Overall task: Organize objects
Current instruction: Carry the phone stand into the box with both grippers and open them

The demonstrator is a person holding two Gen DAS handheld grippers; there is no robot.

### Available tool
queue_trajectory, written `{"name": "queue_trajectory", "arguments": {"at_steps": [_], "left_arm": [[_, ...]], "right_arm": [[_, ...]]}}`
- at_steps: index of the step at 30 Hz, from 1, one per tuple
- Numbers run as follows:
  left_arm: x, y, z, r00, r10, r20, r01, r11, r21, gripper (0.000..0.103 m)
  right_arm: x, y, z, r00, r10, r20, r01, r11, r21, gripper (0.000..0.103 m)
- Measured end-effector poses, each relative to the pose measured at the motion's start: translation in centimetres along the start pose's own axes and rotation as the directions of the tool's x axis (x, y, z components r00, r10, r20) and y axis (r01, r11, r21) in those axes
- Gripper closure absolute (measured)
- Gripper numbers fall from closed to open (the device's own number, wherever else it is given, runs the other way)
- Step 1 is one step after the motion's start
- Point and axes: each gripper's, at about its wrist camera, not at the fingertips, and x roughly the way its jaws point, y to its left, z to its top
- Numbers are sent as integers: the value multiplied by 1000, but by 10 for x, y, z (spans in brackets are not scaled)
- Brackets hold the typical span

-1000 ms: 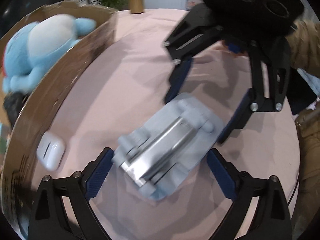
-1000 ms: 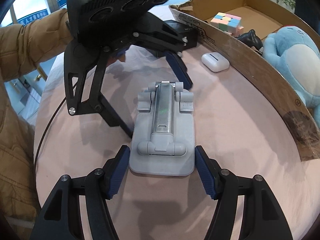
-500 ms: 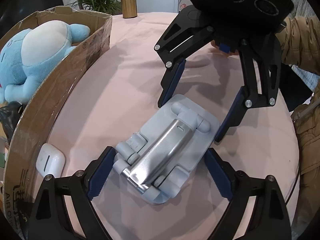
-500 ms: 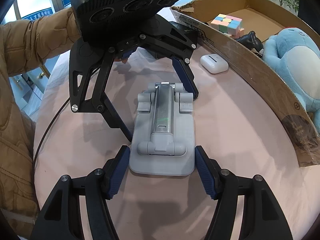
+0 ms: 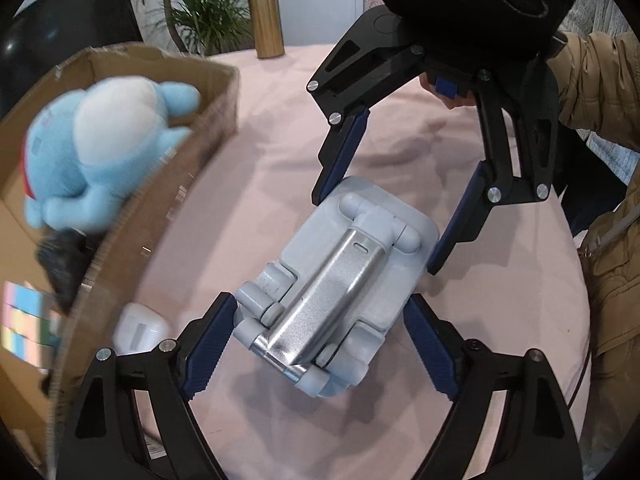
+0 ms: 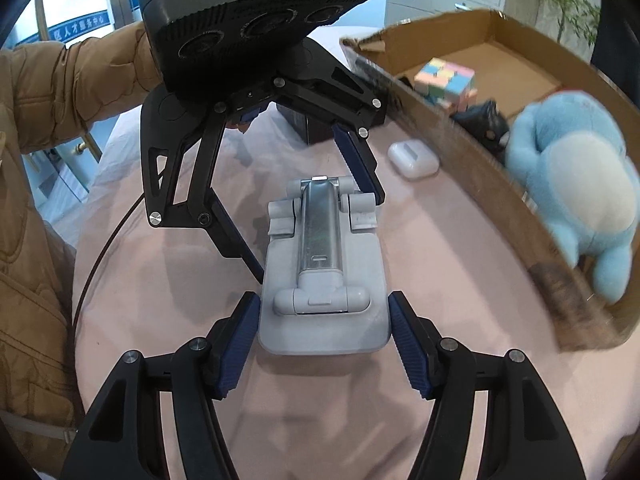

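A: Where do we have the stand?

B: Stand [image 5: 338,280] lies flat on the pink cloth [image 5: 280,152], folded, metal arm up. We've got it between both claws, one at each end.

A: L claw?

B: L claw [image 5: 316,344] is spread apart, blue pads either side of the stand's hinge end. Near pad [image 5: 208,346] looks just beside the hinge knuckles; touching or not, can't tell. Far pad sits just off the other edge.

A: R claw?

B: R claw [image 6: 324,344] also apart, straddling the base end. Both pads [image 6: 236,346] close to the plate edges w/ a thin gap each side, so not clamped. In the L cam we see the R claw [image 5: 378,216] opposite us, fingers around the far end.

A: Box?

B: Cardboard box [image 6: 472,168] is beside the stand, on the R cam's right. Inside: blue plush [image 6: 576,196], cube [image 6: 446,80], a dark item [image 6: 482,120] btw them, too blurred to ID. White earbud case [image 6: 412,158] sits on the cloth just outside the box wall, near the L claw. Wood-tone bottle [image 5: 264,14] stands upright at the far table edge, plant [image 5: 196,16] behind it.
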Motion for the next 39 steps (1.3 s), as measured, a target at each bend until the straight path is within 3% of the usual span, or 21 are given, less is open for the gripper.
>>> {"name": "queue_trajectory", "arguments": {"at_steps": [8, 9, 12, 15, 17, 19, 21, 23, 26, 28, 29, 30, 32, 34, 35, 37, 39], "left_arm": [[-56, 43, 21, 991, 130, 43, -129, 991, -33, 19], [-54, 52, 22, 987, 158, 20, -157, 987, -28, 20], [-50, 92, 28, 985, 174, 14, -173, 982, -82, 20], [-36, 128, 22, 981, 191, -43, -195, 975, -103, 21], [-21, 139, 19, 980, 182, -80, -190, 976, -105, 21], [-20, 147, 19, 988, 148, -43, -152, 980, -131, 24], [-22, 147, 20, 992, 129, -19, -130, 983, -128, 33], [-21, 148, 21, 986, 168, -24, -170, 978, -121, 53], [-27, 153, 16, 981, 196, -1, -194, 968, -158, 51], [-38, 151, 9, 979, 206, 7, -202, 966, -163, 40], [-40, 147, 8, 976, 220, 9, -216, 964, -156, 29], [-46, 141, 6, 972, 236, 17, -230, 961, -150, 23], [-62, 140, 8, 965, 259, 49, -247, 954, -167, 22], [-87, 134, 5, 951, 293, 99, -270, 943, -197, 17], [-93, 142, 13, 945, 302, 121, -275, 940, -204, 14], [-121, 120, 1, 932, 319, 173, -279, 935, -220, 0], [-139, 97, -18, 929, 327, 174, -287, 932, -223, 1]], "right_arm": [[-32, -28, 68, 995, -87, 45, 91, 992, -84, 42], [-35, -41, 78, 993, -92, 68, 97, 993, -68, 48], [-32, -73, 105, 991, -114, 75, 119, 990, -71, 47], [-12, -103, 124, 988, -143, 52, 146, 988, -54, 50], [-3, -125, 132, 991, -124, 55, 125, 992, -24, 74], [9, -139, 137, 995, -93, 33, 93, 996, -10, 103], [23, -143, 138, 994, -110, 4, 110, 994, -26, 103], [30, -145, 138, 995, -101, 1, 101, 994, -28, 103], [30, -151, 136, 995, -103, 17, 103, 995, 8, 103], [19, -149, 135, 993, -106, 46, 105, 994, 26, 103], [14, -149, 134, 992, -109, 61, 107, 994, 33, 103], [8, -146, 133, 990, -120, 75, 117, 992, 43, 102], [-4, -132, 132, 987, -132, 91, 128, 991, 46, 95], [-13, -113, 135, 984, -134, 114, 131, 991, 32, 71], [-15, -102, 136, 984, -129, 123, 128, 992, 20, 50], [-17, -76, 140, 982, -116, 148, 119, 993, -10, 32], [-12, -52, 145, 985, -81, 152, 86, 996, -25, 29]]}}
